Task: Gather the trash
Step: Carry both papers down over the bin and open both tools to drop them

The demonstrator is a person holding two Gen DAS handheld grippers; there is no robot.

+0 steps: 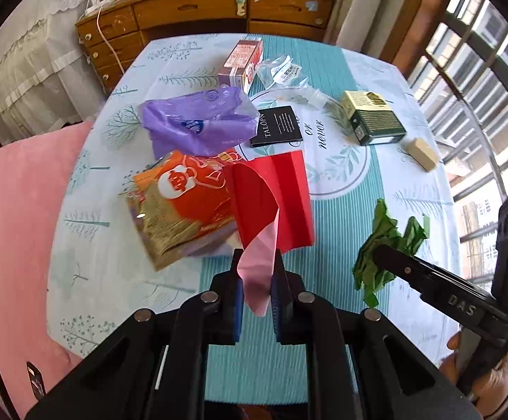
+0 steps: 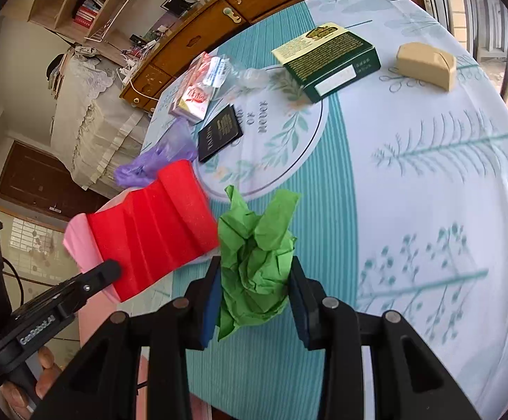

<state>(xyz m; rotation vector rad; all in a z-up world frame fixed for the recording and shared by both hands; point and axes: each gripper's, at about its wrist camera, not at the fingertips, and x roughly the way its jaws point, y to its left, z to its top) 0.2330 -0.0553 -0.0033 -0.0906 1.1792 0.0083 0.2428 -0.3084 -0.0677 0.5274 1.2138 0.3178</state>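
While we held both tools over table (image 1: 376,182), left gripper (image 1: 257,280) stood clamped on pink corner of red paper sheet (image 1: 275,199); rest of sheet hung ahead of its tips. Left of those tips lay orange snack bag (image 1: 180,203), purple plastic bag (image 1: 197,119) beyond it. Black card (image 1: 277,126) lay further ahead, green box (image 1: 373,115) and beige block (image 1: 420,153) ahead to right. Right gripper (image 2: 254,283) stood clamped on crumpled green paper (image 2: 254,245), wad filling gap between pads and lifted clear of cloth.
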